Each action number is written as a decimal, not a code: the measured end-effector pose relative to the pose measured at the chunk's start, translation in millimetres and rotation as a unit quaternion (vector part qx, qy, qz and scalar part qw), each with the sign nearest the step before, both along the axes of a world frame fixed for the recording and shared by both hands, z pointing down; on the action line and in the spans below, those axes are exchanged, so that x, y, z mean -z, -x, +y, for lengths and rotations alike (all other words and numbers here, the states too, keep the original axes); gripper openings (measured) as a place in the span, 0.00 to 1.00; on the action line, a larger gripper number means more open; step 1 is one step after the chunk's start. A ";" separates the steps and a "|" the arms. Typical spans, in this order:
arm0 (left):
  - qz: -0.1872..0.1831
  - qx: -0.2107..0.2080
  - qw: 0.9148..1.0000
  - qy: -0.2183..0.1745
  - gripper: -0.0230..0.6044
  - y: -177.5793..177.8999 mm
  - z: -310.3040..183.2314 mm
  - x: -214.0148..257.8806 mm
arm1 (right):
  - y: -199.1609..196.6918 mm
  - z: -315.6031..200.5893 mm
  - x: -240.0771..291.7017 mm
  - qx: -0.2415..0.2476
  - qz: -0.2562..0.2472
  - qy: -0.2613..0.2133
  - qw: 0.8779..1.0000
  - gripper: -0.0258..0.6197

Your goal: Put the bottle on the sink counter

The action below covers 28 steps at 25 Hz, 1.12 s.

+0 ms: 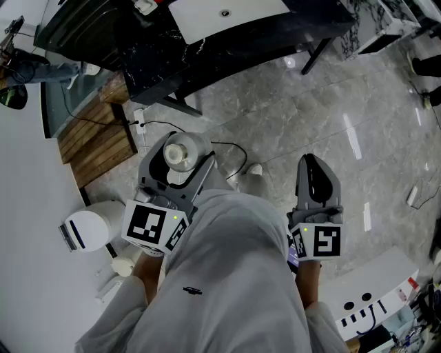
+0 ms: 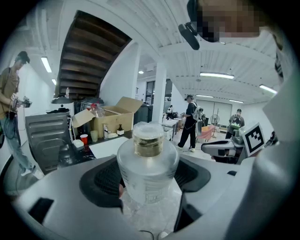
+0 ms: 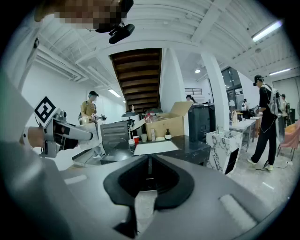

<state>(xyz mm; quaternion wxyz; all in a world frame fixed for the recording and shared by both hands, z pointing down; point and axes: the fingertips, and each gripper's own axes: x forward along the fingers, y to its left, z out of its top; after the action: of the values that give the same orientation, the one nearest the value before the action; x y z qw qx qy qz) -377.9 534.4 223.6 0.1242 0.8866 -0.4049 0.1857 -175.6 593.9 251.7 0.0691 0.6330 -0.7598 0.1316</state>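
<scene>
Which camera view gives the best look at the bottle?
The left gripper view: the bottle fills the middle of the picture, its clear body and cap both visible, gripped between the left tongs. The head view shows only its top from above. The right gripper view shows no bottle I can make out.

The bottle (image 2: pixel 147 164) bears print (image 2: pixel 149 186) too blurred to read.

The bottle (image 2: pixel 147 161) is clear and round-shouldered, with a see-through cap over a yellowish neck and a faint label on its side. It stands upright, gripped between the pads of my left claw (image 1: pixel 185 148) over the floor. It is well apart from the sink counter (image 1: pixel 165 62), a black marbled tabletop with a white basin (image 1: pixel 227 14) set in it.
</scene>
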 end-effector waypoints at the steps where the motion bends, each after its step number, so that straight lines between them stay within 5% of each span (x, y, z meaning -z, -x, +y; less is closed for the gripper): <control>1: -0.002 -0.006 1.000 0.000 0.57 -4.0 4.9 -0.5 | 1.7 2.7 2.8 -0.001 0.001 -0.003 1.000 0.09; 7: 0.012 -0.034 0.999 0.006 0.57 -23.9 34.0 7.2 | 2.1 21.4 27.6 -0.012 0.001 -0.031 0.999 0.08; 13: 0.020 -0.044 0.999 0.008 0.57 -39.0 53.0 -0.1 | -15.2 33.5 30.0 -0.027 -0.058 -0.036 0.997 0.08; 18: 0.019 -0.048 0.999 0.009 0.57 -57.4 64.7 -1.8 | -32.3 47.8 30.6 -0.029 -0.017 -0.050 0.998 0.06; 28: 0.005 -0.059 0.998 0.022 0.57 -73.8 60.5 -6.1 | -40.8 43.8 19.6 -0.018 -0.029 -0.032 0.999 0.06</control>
<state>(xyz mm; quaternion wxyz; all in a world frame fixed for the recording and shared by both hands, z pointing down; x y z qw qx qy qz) -304.1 594.9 229.7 0.1346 0.9070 -0.3470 0.1968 -134.8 637.7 232.1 0.0246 0.6443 -0.7539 0.1265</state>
